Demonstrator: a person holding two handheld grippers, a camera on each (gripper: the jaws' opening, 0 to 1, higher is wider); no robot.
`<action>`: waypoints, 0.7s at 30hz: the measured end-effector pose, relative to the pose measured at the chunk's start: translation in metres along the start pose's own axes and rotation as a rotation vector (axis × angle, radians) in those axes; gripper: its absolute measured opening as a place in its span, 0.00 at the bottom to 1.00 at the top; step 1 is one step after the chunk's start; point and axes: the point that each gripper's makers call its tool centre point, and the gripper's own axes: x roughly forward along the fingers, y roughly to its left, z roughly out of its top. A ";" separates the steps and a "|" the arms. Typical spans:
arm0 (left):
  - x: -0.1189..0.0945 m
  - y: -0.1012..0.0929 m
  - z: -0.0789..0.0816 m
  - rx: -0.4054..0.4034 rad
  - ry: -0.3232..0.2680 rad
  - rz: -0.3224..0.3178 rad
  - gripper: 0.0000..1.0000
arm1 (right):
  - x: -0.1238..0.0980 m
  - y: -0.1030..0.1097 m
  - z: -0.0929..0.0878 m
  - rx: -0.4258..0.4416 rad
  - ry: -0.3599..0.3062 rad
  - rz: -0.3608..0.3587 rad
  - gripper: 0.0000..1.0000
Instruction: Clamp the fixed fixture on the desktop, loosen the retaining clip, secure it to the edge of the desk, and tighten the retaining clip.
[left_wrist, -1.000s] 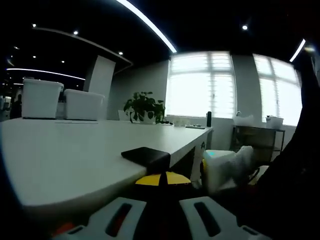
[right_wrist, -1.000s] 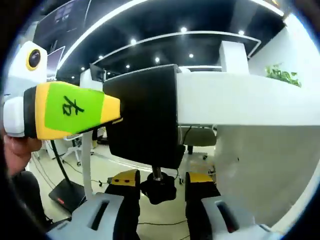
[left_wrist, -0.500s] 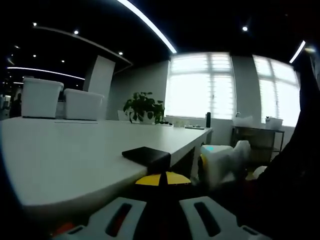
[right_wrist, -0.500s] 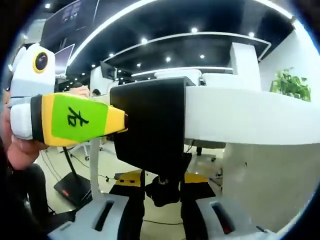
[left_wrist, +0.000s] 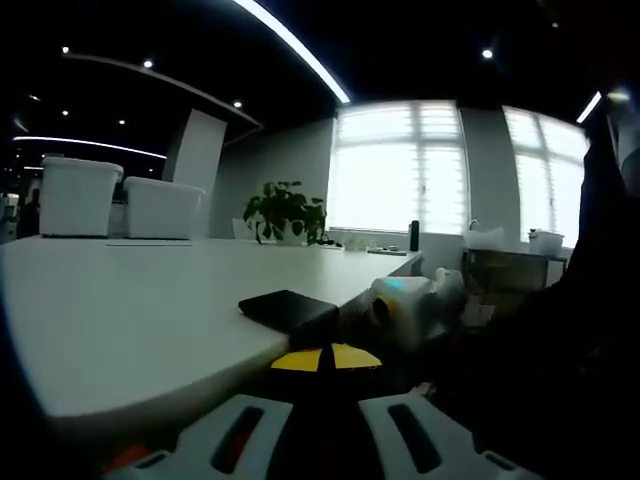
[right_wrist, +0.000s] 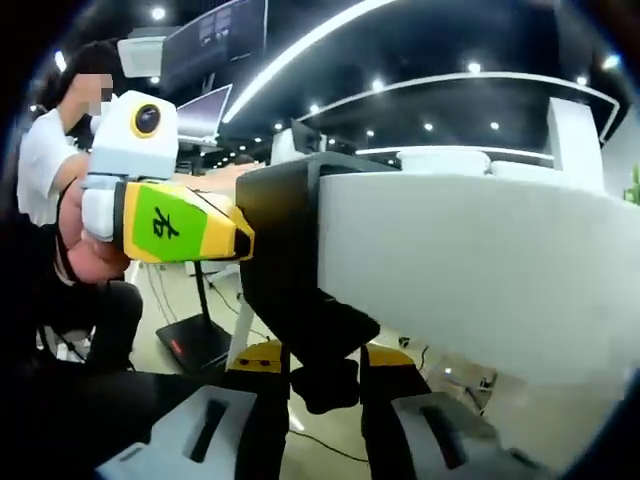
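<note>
1. Right gripper (right_wrist: 322, 375) is closing narrow on the black screw knob (right_wrist: 322, 381) under the fixture.
2. Left gripper (left_wrist: 322, 362) is pinching the fixture's black body.
3. Black clamp fixture (right_wrist: 290, 260) is sitting hooked over the white desk (right_wrist: 470, 270) edge, top plate (left_wrist: 290, 310) lying on the desktop.
4. Probably rigid, fairly weighty; knob small, likely slippery. Best hold: knob sides, body steadied.
</note>
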 end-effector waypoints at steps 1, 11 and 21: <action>0.000 0.000 0.000 0.001 0.001 -0.001 0.03 | 0.000 0.003 0.000 -0.003 -0.005 0.025 0.25; 0.001 -0.007 -0.001 0.002 0.004 -0.008 0.03 | 0.000 0.001 0.001 -0.082 -0.010 -0.023 0.30; -0.001 -0.005 -0.001 -0.003 0.001 0.004 0.03 | -0.023 -0.002 -0.006 0.112 0.011 -0.370 0.50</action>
